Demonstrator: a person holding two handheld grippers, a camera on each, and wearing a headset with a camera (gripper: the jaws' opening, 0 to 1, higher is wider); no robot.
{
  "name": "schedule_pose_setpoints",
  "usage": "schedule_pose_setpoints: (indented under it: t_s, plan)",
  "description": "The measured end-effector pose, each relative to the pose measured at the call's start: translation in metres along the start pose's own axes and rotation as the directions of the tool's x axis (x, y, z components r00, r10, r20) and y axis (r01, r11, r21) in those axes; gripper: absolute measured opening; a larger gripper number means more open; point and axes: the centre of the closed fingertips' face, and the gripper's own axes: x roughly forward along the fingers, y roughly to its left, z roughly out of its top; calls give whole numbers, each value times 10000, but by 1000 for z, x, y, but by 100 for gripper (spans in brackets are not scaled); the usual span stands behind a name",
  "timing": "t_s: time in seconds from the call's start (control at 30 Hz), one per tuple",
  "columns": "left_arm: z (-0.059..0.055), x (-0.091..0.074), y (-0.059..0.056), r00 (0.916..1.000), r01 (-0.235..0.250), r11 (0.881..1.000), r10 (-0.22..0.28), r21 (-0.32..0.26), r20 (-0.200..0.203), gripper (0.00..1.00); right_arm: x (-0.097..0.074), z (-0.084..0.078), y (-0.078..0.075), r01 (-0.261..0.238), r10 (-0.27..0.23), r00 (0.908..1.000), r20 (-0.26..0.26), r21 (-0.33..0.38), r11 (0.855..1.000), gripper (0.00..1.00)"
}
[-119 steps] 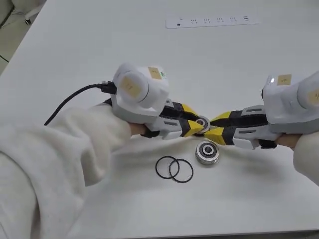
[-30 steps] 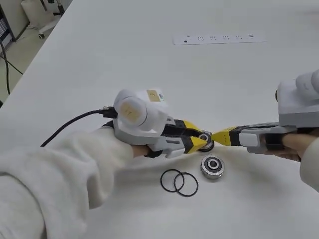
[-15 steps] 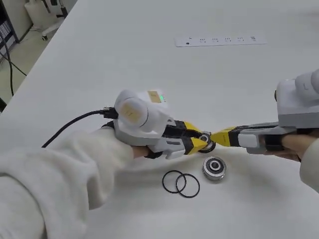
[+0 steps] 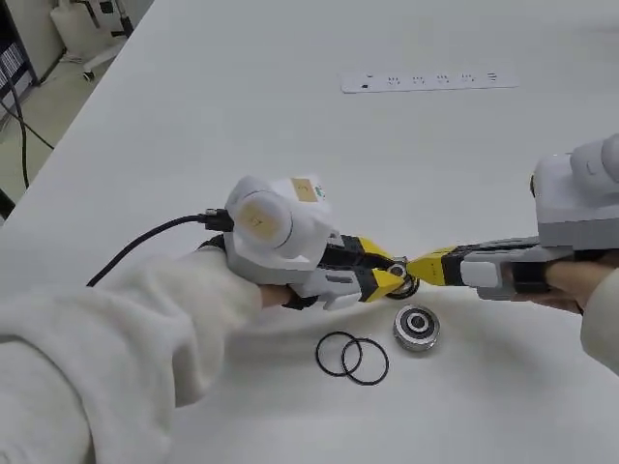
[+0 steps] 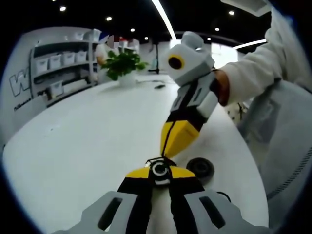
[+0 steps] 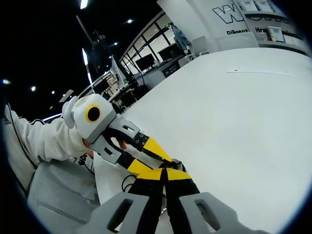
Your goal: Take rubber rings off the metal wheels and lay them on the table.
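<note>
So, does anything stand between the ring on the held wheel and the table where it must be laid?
Nothing visible does. The left tongs hold the wheel over the table, the right tongs at its ring. Two loose rings and a second wheel lie nearby, with bare table beside them.

We see a white desk (image 4: 242, 116). The left tongs (image 4: 395, 277) and the right tongs (image 4: 418, 268) both have white bodies, black arms and bright yellow tips. The metal wheel (image 5: 159, 169) at the left tips is silver with a black rim. The loose wheel (image 4: 416, 327) is silver-grey with a dark centre. The two rubber rings (image 4: 350, 357) are black. The cable (image 4: 145, 242) is black, the sleeve (image 4: 116, 338) cream and the power strip (image 4: 428, 80) white.
</note>
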Motion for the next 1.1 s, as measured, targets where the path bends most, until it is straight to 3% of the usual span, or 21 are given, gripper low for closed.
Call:
schedule_pose_setpoints:
  t_s: [0.03,0.07,0.1,0.13,0.27,0.6,0.73,0.9,1.0,1.1]
  plan:
    - [5,1,5,9995,-215,9983,203,541,227,13,2,2,10,-487,488,9987,171,-19,9988,0]
    - [-1,-1,1,10000,-78,9998,78,178,-17,13,3,12,22,-1003,990,9926,710,149,9948,0]
    - [-1,-1,1,9999,-116,9996,115,256,18,13,1,6,13,-407,405,9990,187,81,9991,0]
    - [-1,-1,2,9999,-137,9995,137,295,9,13,2,7,8,-128,131,9999,28,-864,9962,0]
    - [-1,-1,1,9999,-146,9995,146,276,-8,13,1,5,8,-283,287,9994,212,-214,9994,0]
    - [0,0,-3,9991,-394,9992,394,-17,141,13,0,5,2,-46,48,9996,265,-64,10000,0]
    - [1,2,-4,9977,-532,9981,544,295,-394,14,-1,4,0,26,-28,9996,277,87,10000,0]
    - [3,1,-7,9962,-536,9972,570,522,-658,15,-3,1,-3,61,-66,9998,178,265,9996,0]
    - [10,-3,-9,9956,-545,9945,610,900,-713,15,-6,2,-4,143,-149,9996,222,305,9994,0]
    - [20,-6,-16,9971,-407,9951,461,900,-598,20,-8,6,-2,172,-181,9994,306,306,9994,0]
